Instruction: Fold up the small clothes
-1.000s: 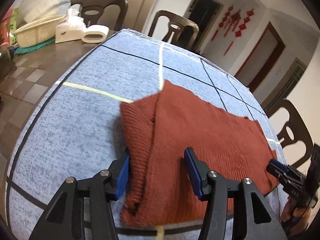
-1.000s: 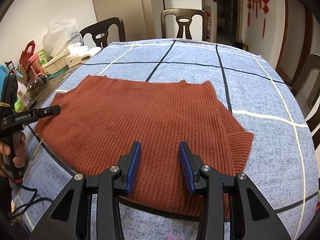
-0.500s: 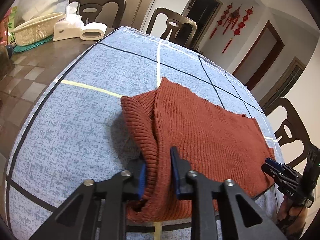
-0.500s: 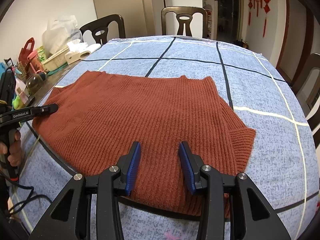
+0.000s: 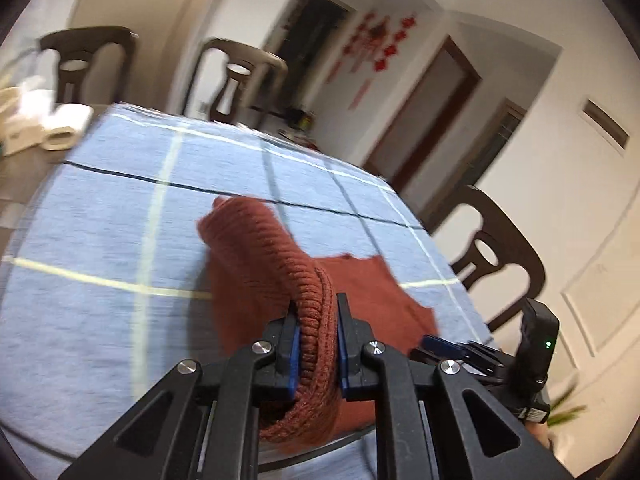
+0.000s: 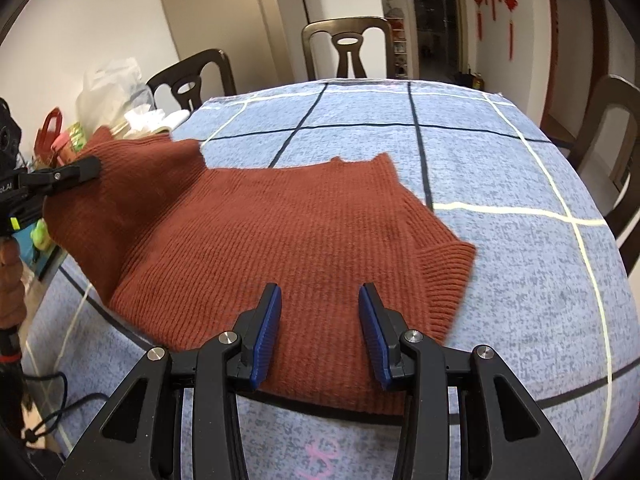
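since a second ago the sweater (image 5: 256, 248) edge has been pinched and lifted by the left gripper (image 5: 318, 344), jaws closing. the right gripper (image 6: 320, 332) is held spread over its hem; the rest lies on the table (image 6: 500, 184).

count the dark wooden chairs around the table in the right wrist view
4: one dark wooden chair at the far end, one far left, two on the right. Others may be hidden.
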`<state>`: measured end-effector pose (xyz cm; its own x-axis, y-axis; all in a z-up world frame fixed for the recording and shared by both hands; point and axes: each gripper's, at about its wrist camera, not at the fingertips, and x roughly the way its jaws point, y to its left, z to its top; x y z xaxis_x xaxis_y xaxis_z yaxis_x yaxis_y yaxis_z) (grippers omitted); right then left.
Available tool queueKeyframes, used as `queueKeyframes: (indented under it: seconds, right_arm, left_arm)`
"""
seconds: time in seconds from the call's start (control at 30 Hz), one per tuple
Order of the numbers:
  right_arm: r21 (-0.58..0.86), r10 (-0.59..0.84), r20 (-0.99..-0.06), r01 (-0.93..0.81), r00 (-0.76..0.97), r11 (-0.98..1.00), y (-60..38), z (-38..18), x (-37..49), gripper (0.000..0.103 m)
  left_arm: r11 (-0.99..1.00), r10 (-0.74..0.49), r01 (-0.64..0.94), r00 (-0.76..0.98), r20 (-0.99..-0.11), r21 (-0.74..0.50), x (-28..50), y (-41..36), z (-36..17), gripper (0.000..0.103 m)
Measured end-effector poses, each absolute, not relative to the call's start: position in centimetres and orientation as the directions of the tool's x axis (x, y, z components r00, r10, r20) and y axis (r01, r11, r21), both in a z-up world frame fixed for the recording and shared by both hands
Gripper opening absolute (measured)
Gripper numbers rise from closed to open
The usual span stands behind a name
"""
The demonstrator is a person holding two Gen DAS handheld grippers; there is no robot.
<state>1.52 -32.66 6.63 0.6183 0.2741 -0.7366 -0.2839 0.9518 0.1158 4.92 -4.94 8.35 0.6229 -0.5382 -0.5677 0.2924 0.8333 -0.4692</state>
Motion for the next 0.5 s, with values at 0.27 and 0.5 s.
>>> queueKeyframes:
  seconds: [0.27, 0.5]
  right_arm:
    - [0.165, 0.297, -0.731, -0.262, 0.615, 0.951, -34.0, 6.7, 1.1, 0.041]
    - [0.292, 0.396, -0.704, -0.269, 0.589, 0.918, -34.2, 6.9, 1.6, 0.041]
  left_arm:
    - [0.790, -0.612, 0.379, 0.451, -0.650, -0.481, 6.2, -11.6, 3.2, 0.017]
    - [0.764, -0.643, 0.450, 0.488, -0.589, -0.462, 3.4, -10.1, 6.6, 0.032]
